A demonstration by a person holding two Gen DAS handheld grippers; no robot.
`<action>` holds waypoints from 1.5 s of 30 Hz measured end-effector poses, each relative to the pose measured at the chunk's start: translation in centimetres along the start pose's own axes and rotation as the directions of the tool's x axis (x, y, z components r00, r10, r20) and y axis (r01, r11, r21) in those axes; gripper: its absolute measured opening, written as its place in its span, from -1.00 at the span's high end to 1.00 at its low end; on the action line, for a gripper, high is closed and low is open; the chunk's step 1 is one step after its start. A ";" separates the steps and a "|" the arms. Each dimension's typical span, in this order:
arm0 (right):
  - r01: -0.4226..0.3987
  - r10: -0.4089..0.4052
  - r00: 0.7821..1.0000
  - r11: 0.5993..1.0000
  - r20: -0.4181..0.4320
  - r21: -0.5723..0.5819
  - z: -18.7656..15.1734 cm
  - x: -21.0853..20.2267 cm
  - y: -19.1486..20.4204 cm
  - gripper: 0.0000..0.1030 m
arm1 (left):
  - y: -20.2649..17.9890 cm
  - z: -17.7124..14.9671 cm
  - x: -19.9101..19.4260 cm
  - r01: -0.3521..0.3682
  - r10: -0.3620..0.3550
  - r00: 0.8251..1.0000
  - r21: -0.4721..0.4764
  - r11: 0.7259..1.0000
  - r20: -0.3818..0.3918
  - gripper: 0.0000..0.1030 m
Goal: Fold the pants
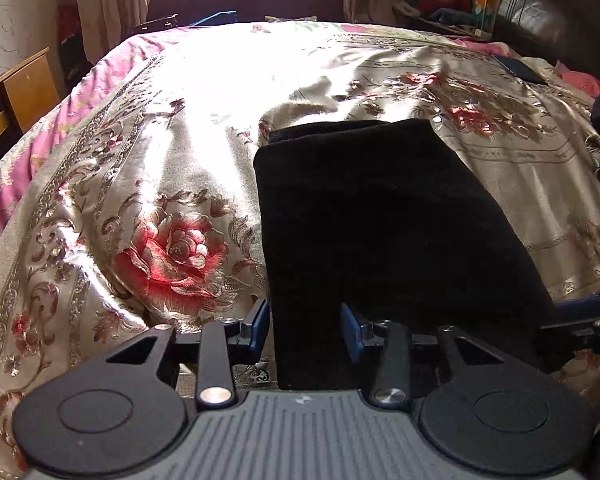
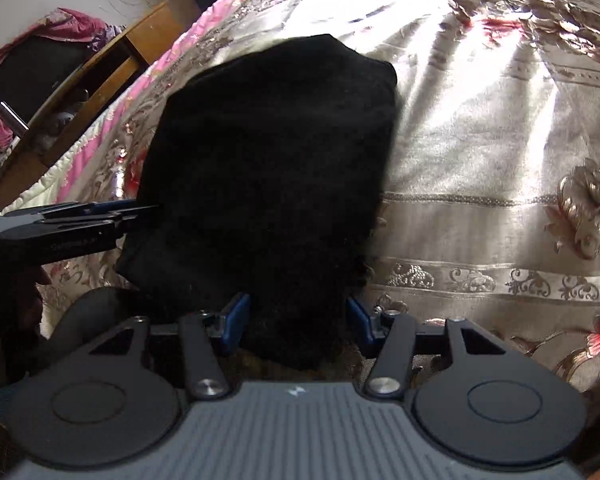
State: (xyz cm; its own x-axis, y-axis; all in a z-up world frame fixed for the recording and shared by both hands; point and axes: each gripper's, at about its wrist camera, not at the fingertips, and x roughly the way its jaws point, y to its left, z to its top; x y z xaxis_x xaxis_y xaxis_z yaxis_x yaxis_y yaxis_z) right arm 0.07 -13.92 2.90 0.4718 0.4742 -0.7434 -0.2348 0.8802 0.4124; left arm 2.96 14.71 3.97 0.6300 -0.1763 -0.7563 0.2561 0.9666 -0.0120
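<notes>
The black pants point(image 1: 380, 216) lie folded compact on the floral bedspread point(image 1: 148, 168), their near edge between the part-open left gripper point(image 1: 305, 330) and right gripper point(image 2: 298, 322), neither visibly pinching, probably positioned for another fold.

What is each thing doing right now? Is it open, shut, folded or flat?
black pants: folded into a thick bundle, lying on the bed.
left gripper: jaws apart around the bundle's near edge; grip unclear.
right gripper: jaws apart, bundle's near end between them; grip unclear.
floral bedspread: spread over the bed, wrinkled.
</notes>
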 end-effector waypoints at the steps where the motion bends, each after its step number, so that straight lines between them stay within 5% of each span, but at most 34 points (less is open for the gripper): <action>1: -0.004 0.004 1.000 1.000 0.023 0.006 0.3 -0.5 -0.2 -0.05 | 0.0 0.2 -0.4 0.000 0.000 1.000 0.005 1.000 0.012 -0.05; 7: 0.007 -0.026 0.990 0.990 0.138 0.139 3.2 0.4 -3.6 -0.11 | 0.4 1.5 -2.1 0.030 -0.024 0.993 -0.049 0.998 0.117 -0.05; 11: -0.019 -0.005 0.993 0.979 0.117 0.204 4.9 3.8 -5.3 -0.19 | 0.6 2.0 1.2 0.003 -0.002 0.998 -0.011 1.000 0.067 -0.05; 16: -0.096 0.064 0.987 0.970 0.145 0.225 6.1 5.9 -5.3 -0.32 | 2.7 1.7 4.8 0.082 -0.079 0.996 -0.107 0.991 0.034 -0.14; 23: -0.103 0.073 0.990 0.960 0.122 0.259 8.3 6.6 -7.4 0.31 | 1.9 3.8 7.3 0.155 -0.152 0.987 -0.079 0.985 0.048 -0.11; 28: -0.003 -0.035 0.988 0.970 0.154 0.243 10.7 4.9 -9.2 0.35 | -0.9 7.4 9.5 0.196 -0.194 0.976 -0.012 0.980 0.099 -0.10; 31: 0.082 -0.122 0.983 0.959 0.136 0.270 12.4 4.6 -11.3 0.15 | -1.8 9.1 10.9 0.221 -0.222 0.972 0.014 0.975 0.080 -0.19; 34: 0.182 -0.224 0.945 0.966 0.237 0.185 13.2 1.4 -10.5 0.17 | -1.1 9.4 9.2 0.190 -0.193 0.977 0.042 0.981 0.095 -0.19; 36: 0.192 -0.221 0.925 0.974 0.309 0.122 13.3 -0.2 -9.2 0.16 | -0.1 9.5 7.5 0.136 -0.139 0.981 0.033 0.990 0.132 -0.18; 39: 0.078 -0.075 0.941 0.997 0.329 0.003 14.1 0.7 -6.6 0.16 | 0.9 9.8 5.7 0.110 -0.104 0.976 -0.020 0.994 0.191 -0.18; 42: 0.049 -0.019 0.962 0.993 0.271 -0.105 15.7 4.6 -3.7 0.17 | -0.4 10.5 6.0 0.126 -0.129 0.968 0.026 0.992 0.216 -0.18; 45: 0.118 -0.091 0.970 0.987 0.225 -0.109 16.8 8.8 -3.7 0.23 | -1.8 11.6 9.5 0.105 -0.118 0.976 0.082 0.991 0.182 -0.18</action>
State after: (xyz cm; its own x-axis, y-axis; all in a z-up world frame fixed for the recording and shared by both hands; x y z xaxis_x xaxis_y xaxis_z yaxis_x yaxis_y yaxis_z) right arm 19.42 -13.34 3.66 0.6700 0.3752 -0.6406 -0.2688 0.9269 0.2617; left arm 17.00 9.14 4.43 0.7182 -0.3204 -0.6176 0.3799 0.9242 -0.0377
